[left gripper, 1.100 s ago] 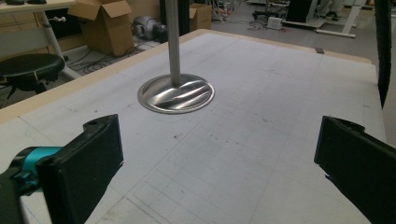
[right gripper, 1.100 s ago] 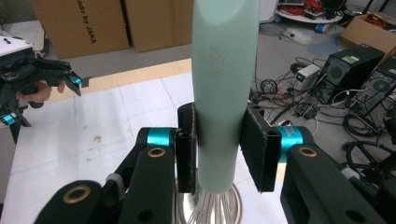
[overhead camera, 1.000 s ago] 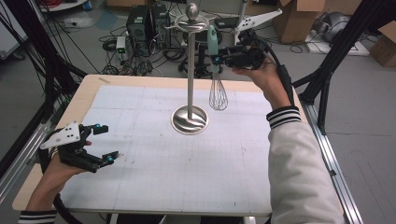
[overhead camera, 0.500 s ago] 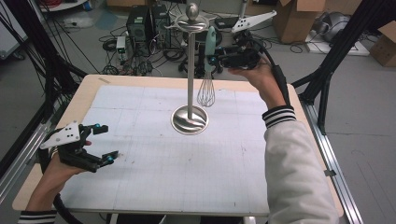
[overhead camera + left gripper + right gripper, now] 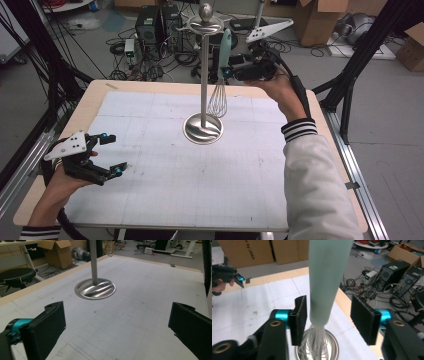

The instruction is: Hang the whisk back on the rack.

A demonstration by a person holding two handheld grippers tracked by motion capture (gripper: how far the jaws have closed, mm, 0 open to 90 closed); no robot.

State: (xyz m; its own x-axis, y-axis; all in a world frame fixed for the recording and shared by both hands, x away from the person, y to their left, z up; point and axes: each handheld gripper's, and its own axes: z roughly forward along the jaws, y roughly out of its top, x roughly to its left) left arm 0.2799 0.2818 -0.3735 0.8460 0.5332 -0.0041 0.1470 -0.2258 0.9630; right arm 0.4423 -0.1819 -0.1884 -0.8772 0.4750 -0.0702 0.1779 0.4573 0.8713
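Right gripper view is showing your right gripper (image 5: 328,318) spreading open around the whisk's (image 5: 325,287) light, smooth handle near the table's (image 5: 150,87) far edge, while your left gripper (image 5: 107,152) is idling open.

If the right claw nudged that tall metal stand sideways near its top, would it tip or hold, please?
The stand would probably resist a light nudge: its wide round base sits flat on the table. Its pole is tall and thin, so a push near the top gets leverage and may rock it. The whisk hanging from the top likely swings.
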